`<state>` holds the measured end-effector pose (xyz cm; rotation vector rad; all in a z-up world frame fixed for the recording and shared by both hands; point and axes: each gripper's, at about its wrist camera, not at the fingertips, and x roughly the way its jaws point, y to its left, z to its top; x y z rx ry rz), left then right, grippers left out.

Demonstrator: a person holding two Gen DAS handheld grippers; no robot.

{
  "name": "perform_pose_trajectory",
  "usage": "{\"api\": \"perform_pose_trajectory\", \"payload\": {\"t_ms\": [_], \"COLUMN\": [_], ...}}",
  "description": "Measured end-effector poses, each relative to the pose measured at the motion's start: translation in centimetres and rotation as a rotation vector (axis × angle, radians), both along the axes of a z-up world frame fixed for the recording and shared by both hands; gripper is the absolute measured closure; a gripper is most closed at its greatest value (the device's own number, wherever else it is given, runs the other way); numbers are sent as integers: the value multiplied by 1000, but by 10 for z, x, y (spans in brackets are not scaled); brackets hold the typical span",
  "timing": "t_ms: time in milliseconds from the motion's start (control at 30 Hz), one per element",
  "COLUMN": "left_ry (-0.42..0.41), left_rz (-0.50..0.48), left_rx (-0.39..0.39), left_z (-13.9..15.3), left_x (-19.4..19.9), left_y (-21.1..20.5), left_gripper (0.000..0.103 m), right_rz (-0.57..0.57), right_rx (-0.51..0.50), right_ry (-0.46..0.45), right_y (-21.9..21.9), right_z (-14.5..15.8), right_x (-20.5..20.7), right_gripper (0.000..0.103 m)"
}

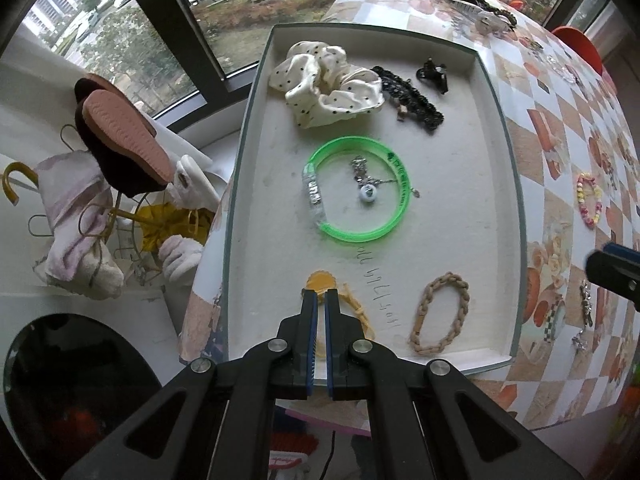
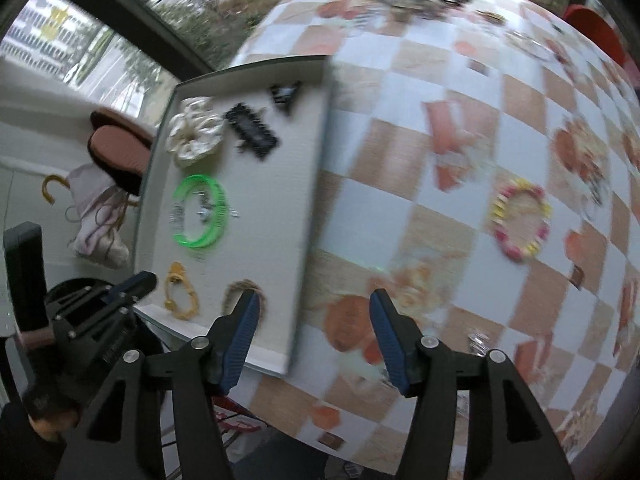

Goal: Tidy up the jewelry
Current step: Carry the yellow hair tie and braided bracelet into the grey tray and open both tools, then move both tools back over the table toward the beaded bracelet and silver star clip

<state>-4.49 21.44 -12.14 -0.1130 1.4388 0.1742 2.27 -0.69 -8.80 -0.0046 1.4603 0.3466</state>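
Observation:
A shallow white tray point(image 1: 492, 240) point(image 2: 308, 184) holds a dotted cream scrunchie point(image 1: 324, 84), a black lace band point(image 1: 412, 100), a black claw clip point(image 1: 434, 74), a green bangle point(image 1: 356, 190) around a silver charm chain point(image 1: 366, 178), a yellow bracelet point(image 1: 320, 282) point(image 2: 180, 296) and a tan braided bracelet point(image 1: 442, 314) point(image 2: 244, 292). My left gripper point(image 1: 321, 296) is shut and empty, its tips over the yellow bracelet. My right gripper point(image 2: 314, 306) is open and empty above the tray's near right corner. A pink and yellow bead bracelet point(image 1: 588, 200) point(image 2: 520, 220) lies on the checkered tablecloth.
More jewelry lies on the cloth: a silver chain point(image 1: 586, 308) near the tray's right side, dark hair bands and a clear clip point(image 1: 476, 0) at the far end. A wire rack with slippers and cloths point(image 1: 116, 168) stands left of the table by the window.

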Motion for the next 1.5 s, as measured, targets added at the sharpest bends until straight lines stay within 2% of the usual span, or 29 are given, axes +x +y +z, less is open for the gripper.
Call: {"api": "perform_pose_trajectory", "payload": {"t_ms": [200, 467, 967, 1000, 1067, 1100, 1200, 1300, 1500], "left_ry": [-10, -28, -36, -33, -29, -49, -67, -89, -65], "left_rz": [-41, -105, -212, -215, -220, -229, -282, -315, -299], "left_rx": [5, -6, -31, -35, -27, -8, -1, 38, 18], "left_z": [8, 21, 36, 36, 36, 37, 36, 36, 26], "left_x": [8, 20, 37, 37, 39, 39, 44, 50, 67], "left_y": [-14, -47, -120, -124, -131, -136, -154, -169, -182], "left_gripper": [96, 96, 96, 69, 3, 0, 0, 0, 0], "right_rz": [-135, -295, -405, -404, -404, -404, -401, -394, -353], "right_rx": [-21, -36, 22, 23, 21, 22, 24, 29, 22], "right_ry": [12, 28, 38, 38, 35, 35, 36, 46, 54], "right_y": [-58, -127, -189, -190, -195, -196, -200, -202, -198], "right_z": [-1, -3, -5, -5, -6, -7, -9, -13, -17], "right_x": [-12, -25, -42, -43, -47, -48, -51, -53, -55], "right_gripper": [26, 23, 20, 19, 19, 19, 19, 19, 19]}}
